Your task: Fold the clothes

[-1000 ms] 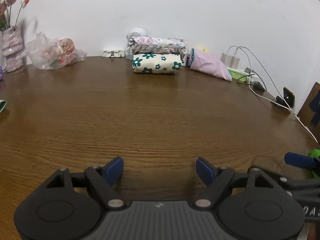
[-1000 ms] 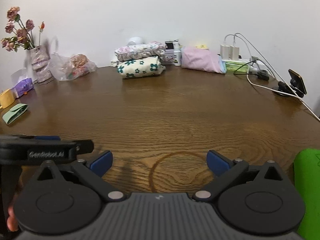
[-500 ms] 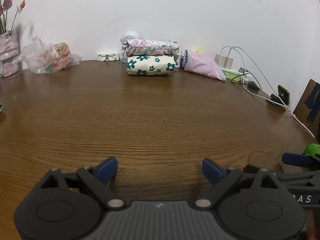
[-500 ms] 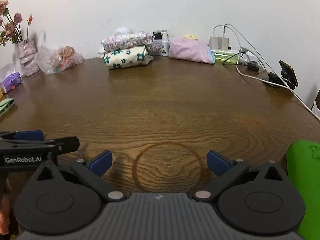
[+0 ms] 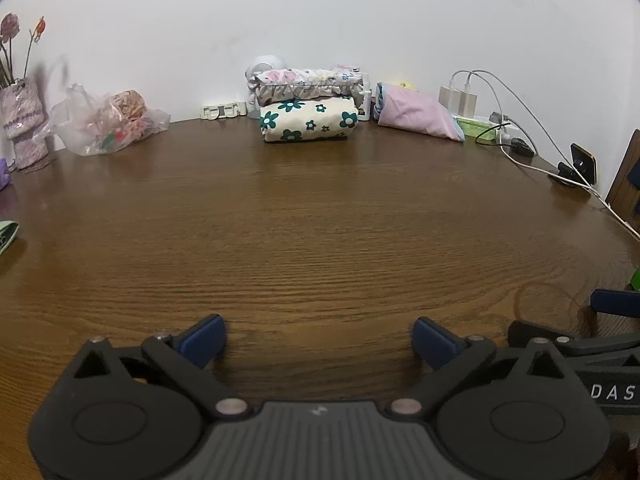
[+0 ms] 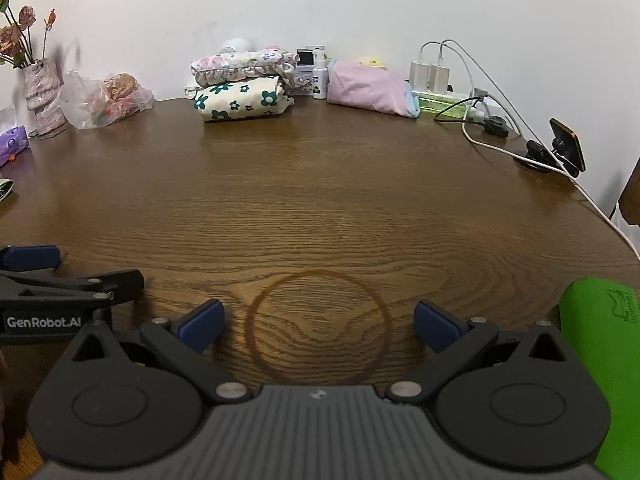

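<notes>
Two folded garments are stacked at the back of the wooden table (image 5: 320,208): a cream one with green flowers (image 5: 308,120) below and a pink floral ruffled one (image 5: 308,82) on top. They also show in the right wrist view, cream (image 6: 242,100) and pink floral (image 6: 242,64). A folded pink garment (image 5: 416,114) lies to their right, also in the right wrist view (image 6: 370,86). My left gripper (image 5: 318,340) is open and empty, low over the table's near part. My right gripper (image 6: 318,322) is open and empty beside it.
A plastic bag (image 5: 108,124) and a flower vase (image 5: 22,124) stand at the back left. Chargers and cables (image 6: 480,108) and a phone on a stand (image 6: 560,148) sit at the back right. A green object (image 6: 600,360) lies at the near right.
Both grippers have drifted a little over the table, and the left gripper's fingers have spread wider. Nothing was picked up.
</notes>
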Demonstrator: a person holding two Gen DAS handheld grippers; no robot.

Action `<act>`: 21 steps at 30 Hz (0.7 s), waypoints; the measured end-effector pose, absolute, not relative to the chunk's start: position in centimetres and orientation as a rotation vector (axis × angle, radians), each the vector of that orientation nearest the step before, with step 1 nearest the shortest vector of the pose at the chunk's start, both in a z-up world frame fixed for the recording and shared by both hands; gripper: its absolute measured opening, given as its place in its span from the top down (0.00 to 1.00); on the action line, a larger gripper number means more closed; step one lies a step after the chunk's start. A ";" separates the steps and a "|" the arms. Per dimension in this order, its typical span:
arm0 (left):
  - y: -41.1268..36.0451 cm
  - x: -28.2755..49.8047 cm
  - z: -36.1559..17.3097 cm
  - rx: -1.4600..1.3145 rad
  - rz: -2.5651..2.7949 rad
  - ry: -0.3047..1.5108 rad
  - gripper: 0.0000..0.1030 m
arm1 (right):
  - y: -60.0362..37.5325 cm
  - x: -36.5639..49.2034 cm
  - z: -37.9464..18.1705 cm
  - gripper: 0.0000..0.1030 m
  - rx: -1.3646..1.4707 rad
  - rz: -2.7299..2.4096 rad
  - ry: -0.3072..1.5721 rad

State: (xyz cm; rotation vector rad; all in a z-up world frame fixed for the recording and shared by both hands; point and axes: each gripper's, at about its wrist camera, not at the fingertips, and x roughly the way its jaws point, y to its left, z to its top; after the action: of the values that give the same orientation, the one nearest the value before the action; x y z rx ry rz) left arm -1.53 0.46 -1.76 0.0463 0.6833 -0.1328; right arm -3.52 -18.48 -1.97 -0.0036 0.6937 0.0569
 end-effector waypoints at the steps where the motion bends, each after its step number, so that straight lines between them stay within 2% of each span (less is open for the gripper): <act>1: 0.5 -1.5 -1.8 0.048 -0.131 0.684 0.01 | -18.6 -3.5 -2.0 0.00 -0.001 0.056 0.694; 21: 0.4 -2.0 -1.8 0.057 -0.102 0.691 0.00 | -18.9 -3.6 -2.0 0.00 -0.003 0.054 0.697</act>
State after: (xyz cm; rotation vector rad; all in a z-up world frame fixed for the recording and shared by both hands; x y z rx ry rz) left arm -2.05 0.36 -1.85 0.0567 0.6906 -0.1017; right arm -3.56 -18.92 -1.98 -0.0026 0.6968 0.0539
